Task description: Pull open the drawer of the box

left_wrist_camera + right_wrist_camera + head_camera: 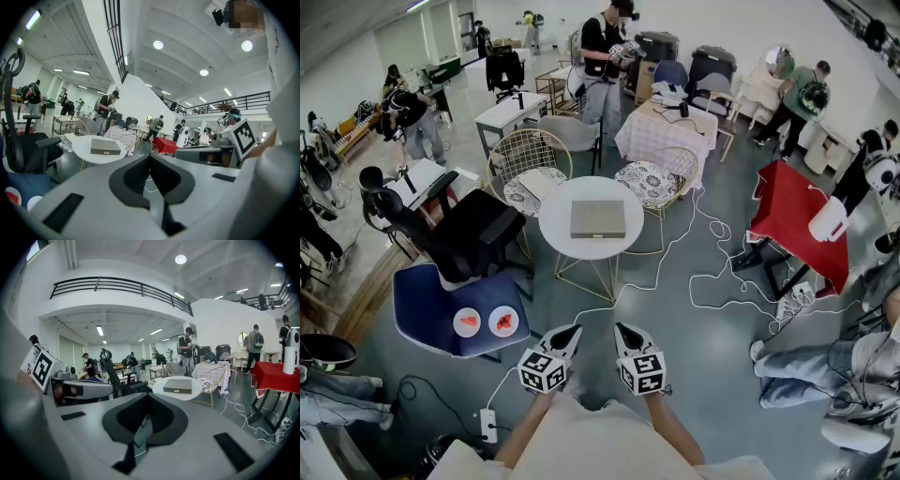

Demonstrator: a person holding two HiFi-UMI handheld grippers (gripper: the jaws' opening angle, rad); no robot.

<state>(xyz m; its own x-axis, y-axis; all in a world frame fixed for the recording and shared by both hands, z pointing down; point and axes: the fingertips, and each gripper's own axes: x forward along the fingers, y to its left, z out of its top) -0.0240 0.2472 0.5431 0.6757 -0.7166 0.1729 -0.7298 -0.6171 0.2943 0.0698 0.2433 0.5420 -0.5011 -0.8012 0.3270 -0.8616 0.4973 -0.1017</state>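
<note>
The flat grey box (598, 218) lies in the middle of a round white table (558, 225), a couple of steps ahead of me. Its drawer front, with a small brass pull, faces me and sits flush. The left gripper view shows the box (105, 146) far off at left of centre; the right gripper view shows the box (177, 386) just right of centre. My left gripper (572, 330) and right gripper (622, 328) are held side by side low in front of me, well short of the table. Both have their jaws together and hold nothing.
A black office chair (459, 234) and a blue seat (427, 300) with two plates stand left of the table. Gold wire chairs (530, 164) sit behind it. White cable (722, 277) trails across the floor on the right, near a red table (802, 220). Several people work around the room.
</note>
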